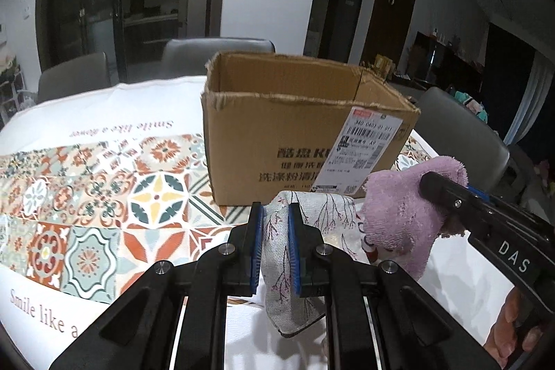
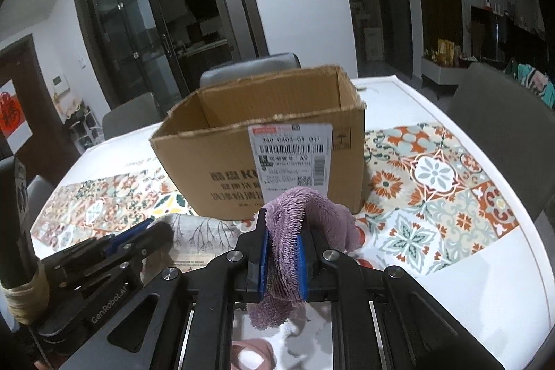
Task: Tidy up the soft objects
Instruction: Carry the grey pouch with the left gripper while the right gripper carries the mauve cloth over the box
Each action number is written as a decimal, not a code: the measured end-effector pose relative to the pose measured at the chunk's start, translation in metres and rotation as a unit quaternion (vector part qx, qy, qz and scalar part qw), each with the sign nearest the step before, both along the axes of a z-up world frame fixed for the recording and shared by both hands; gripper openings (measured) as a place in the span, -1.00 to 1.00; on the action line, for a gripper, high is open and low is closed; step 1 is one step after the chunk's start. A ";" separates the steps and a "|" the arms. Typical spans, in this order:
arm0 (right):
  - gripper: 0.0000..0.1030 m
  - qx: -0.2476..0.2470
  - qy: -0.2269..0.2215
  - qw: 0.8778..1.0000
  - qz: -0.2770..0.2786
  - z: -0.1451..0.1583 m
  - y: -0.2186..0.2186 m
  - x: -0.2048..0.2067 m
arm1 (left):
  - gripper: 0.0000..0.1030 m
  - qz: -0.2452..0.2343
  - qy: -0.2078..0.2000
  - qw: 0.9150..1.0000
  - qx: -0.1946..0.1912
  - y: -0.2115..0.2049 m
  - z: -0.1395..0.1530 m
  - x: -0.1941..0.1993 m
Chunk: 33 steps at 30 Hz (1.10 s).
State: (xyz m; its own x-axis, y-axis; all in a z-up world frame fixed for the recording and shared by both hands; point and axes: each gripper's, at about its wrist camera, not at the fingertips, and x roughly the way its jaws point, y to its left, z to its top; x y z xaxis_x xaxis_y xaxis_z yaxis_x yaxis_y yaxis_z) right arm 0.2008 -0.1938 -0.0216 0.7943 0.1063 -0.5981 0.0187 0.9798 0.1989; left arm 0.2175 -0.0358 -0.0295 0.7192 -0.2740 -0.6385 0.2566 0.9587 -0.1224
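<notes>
My left gripper is shut on a grey cloth printed with branches, held just in front of an open cardboard box. My right gripper is shut on a fluffy purple towel, also close in front of the box. In the left wrist view the purple towel and the right gripper show to the right. In the right wrist view the left gripper and the grey cloth show to the lower left. The box's inside looks empty where visible.
The box stands on a table with a white and patterned tile tablecloth. Grey chairs stand around the far side and another chair at the right. Dark glass doors lie behind.
</notes>
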 end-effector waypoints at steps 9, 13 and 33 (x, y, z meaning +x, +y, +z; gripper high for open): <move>-0.71 -0.005 -0.030 1.000 0.002 0.024 0.004 -0.013 | -0.71 0.007 -0.038 0.999 -0.001 0.008 0.027 -0.014; -0.71 -0.008 -0.044 0.999 0.004 0.034 0.007 -0.018 | -0.71 0.007 -0.052 0.999 -0.003 0.009 0.038 -0.016; -0.71 -0.022 -0.106 0.994 0.009 0.080 0.011 -0.018 | -0.71 0.023 -0.131 0.991 0.005 0.015 0.092 -0.008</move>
